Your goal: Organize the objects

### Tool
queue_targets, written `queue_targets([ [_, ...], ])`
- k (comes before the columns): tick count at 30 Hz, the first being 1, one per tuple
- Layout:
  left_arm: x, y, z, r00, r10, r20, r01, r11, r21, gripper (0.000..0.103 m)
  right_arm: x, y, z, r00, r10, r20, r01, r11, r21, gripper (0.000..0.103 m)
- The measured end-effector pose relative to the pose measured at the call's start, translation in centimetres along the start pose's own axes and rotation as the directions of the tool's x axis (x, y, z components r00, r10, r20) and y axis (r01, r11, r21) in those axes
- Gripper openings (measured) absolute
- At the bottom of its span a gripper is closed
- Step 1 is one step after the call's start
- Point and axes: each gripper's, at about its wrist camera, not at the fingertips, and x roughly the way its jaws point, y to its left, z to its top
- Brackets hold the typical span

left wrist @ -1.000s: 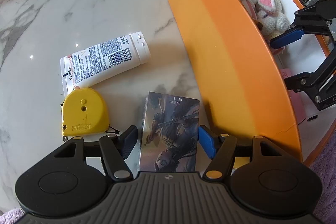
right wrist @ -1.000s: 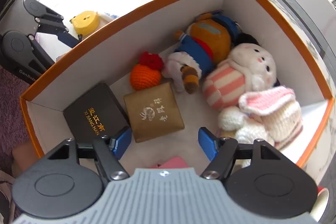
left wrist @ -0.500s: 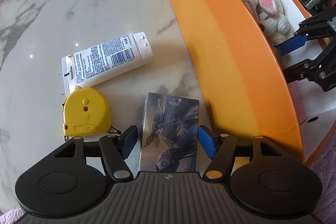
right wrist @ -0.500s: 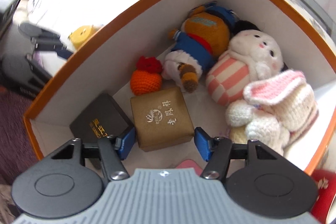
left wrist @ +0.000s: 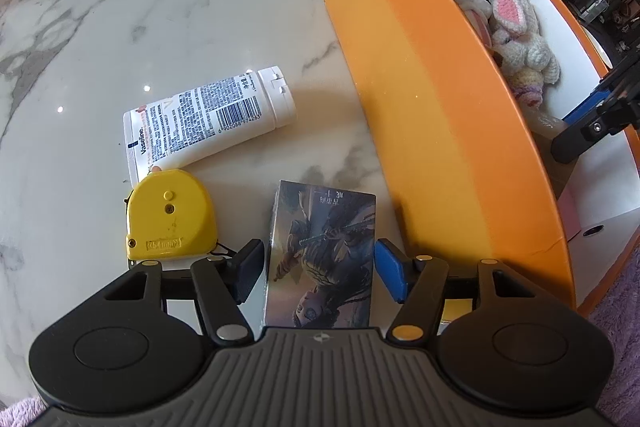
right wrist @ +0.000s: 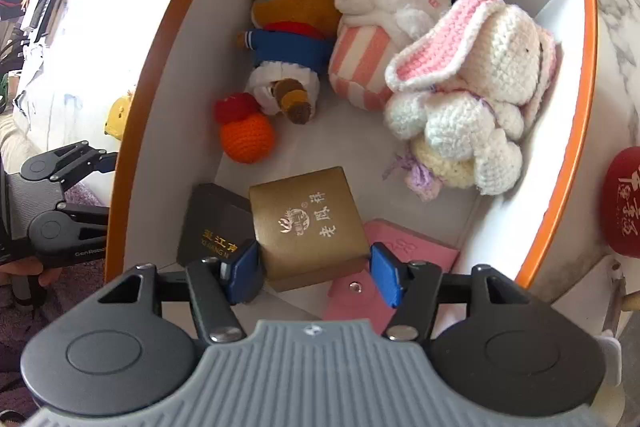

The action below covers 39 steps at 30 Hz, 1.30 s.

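The illustrated card box (left wrist: 324,251) is being straddled by the left gripper (left wrist: 318,273), spread wide; the gold gift box (right wrist: 306,227) is being bracketed by the right gripper (right wrist: 314,273), unclenched, at the orange box's (right wrist: 576,107) six o'clock.

White marble tabletop (left wrist: 120,7) with grey veins, bright daylight, purple rug (left wrist: 620,327)
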Motion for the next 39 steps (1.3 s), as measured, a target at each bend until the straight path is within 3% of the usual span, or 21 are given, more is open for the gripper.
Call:
queue_targets([
  [9,-0.1,-0.9,0.0,0.999,0.035,-0.003,-0.035,0.997,0.062,0.073,1.8,0.1,2.5,0.999,0.044,-0.005,-0.043,0.99,0.137,0.064],
  [12,0.1,-1.3,0.0,0.998,0.055,0.0,-0.055,0.995,0.089,0.073,0.9,0.2,2.3,0.998,0.033,0.057,-0.041,0.989,0.145,0.064],
  [16,-0.1,-1.2,-0.4,0.998,0.057,-0.002,-0.057,0.994,0.089,0.073,0.0,-0.5,2.0,0.99,0.076,0.116,-0.098,0.976,0.197,0.063],
  [23,-0.3,-1.3,-0.3,0.998,0.06,-0.007,-0.06,0.995,0.081,0.073,0.1,-1.3,2.4,0.979,-0.048,0.2,-0.011,0.958,0.286,0.063],
  [25,-0.3,-1.3,-0.3,0.998,0.061,-0.007,-0.061,0.995,0.079,0.073,0.4,-1.6,2.5,0.972,-0.052,0.228,-0.021,0.952,0.304,0.063],
  [27,-0.3,-1.4,-0.4,0.998,0.062,-0.006,-0.061,0.995,0.079,0.073,0.6,-1.1,2.5,0.972,-0.06,0.227,-0.008,0.958,0.288,0.063],
  [32,-0.2,-1.8,-0.4,0.997,0.074,-0.007,-0.073,0.993,0.092,0.073,1.0,0.8,1.5,0.959,-0.151,0.238,0.115,0.98,0.161,0.066],
  [35,-0.2,-1.9,-0.4,0.997,0.075,0.0,-0.075,0.993,0.092,0.074,0.9,1.0,0.9,0.96,-0.154,0.234,0.122,0.982,0.145,0.077],
  [39,-0.2,-2.3,-0.6,0.996,0.087,0.014,-0.088,0.99,0.106,0.074,0.6,1.2,-0.9,0.961,-0.145,0.234,0.115,0.984,0.138,0.077],
])
